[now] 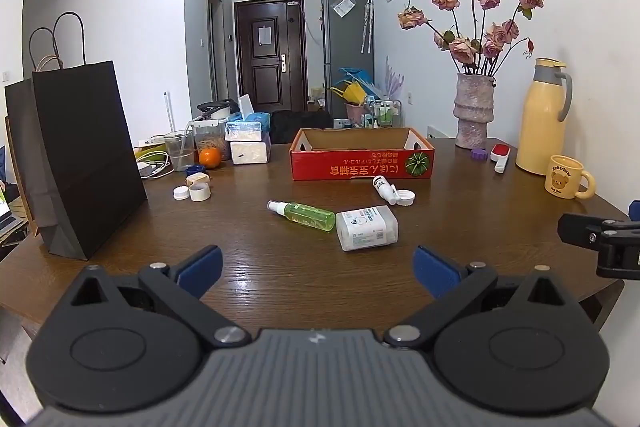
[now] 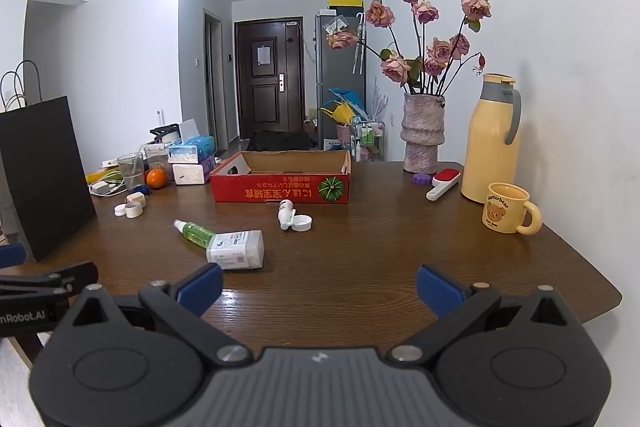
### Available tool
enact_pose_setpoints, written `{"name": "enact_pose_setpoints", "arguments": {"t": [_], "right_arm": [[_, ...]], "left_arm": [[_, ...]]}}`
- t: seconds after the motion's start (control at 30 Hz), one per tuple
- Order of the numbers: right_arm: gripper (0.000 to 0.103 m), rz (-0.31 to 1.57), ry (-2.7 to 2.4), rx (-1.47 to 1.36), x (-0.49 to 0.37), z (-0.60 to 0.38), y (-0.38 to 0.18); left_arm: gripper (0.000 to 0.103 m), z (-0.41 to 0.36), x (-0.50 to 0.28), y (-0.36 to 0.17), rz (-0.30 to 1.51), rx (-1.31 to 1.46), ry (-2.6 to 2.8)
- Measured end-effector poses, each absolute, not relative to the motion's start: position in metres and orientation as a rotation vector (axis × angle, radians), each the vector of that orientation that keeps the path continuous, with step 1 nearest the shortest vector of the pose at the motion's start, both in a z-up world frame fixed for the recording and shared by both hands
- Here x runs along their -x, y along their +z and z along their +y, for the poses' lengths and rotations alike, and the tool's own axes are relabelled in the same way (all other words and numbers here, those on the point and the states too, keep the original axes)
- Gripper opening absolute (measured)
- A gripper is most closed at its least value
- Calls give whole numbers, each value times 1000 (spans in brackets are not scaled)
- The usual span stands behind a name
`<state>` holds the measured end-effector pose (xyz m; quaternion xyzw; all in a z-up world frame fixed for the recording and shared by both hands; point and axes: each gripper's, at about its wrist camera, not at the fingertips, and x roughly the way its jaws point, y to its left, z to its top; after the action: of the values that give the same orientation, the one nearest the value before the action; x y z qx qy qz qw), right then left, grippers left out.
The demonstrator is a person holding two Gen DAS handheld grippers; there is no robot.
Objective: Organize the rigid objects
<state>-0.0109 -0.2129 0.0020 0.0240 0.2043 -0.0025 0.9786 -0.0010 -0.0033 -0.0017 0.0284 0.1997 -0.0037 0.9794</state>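
Right between the blue pads of the left claw (image 1: 318,269) is nothing but bare counter (image 1: 280,287). Its jaws are spread as wide as they go and grip nothing. Same deal with the right claw (image 2: 319,285): fully spread, empty, hovering over the near edge of the wood.

Looks like the very start of the job, the reach-in step, with nothing picked up yet. Just ahead of the left claw and a touch to its right lies a white rectangular container (image 1: 367,228) on its side, with a green spray bottle (image 1: 306,216) lying beside it, the two touching or nearly so. A bit further out sits a small white bottle (image 1: 383,188) next to a loose white flip cap (image 1: 405,197).

Beyond those is the red cardboard box (image 1: 362,155), open on top, and from what shows of the inside it seems empty. That's probably where the stuff goes.

Next move likely calls for the left claw to push forward and drop around the white container or the spray bottle. Both lie flat, so the jaws would have to straddle the narrow side.

Off to the far left, a clear cup (image 1: 178,149) looks mostly empty.
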Motion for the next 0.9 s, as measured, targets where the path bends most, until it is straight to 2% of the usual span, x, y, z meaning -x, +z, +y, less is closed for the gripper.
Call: {"name": "enact_pose_setpoints", "arguments": {"t": [0.9], "right_arm": [[103, 410, -5, -48, 12, -212, 2]], "left_arm": [[103, 3, 1, 3, 396, -28, -4]]}}
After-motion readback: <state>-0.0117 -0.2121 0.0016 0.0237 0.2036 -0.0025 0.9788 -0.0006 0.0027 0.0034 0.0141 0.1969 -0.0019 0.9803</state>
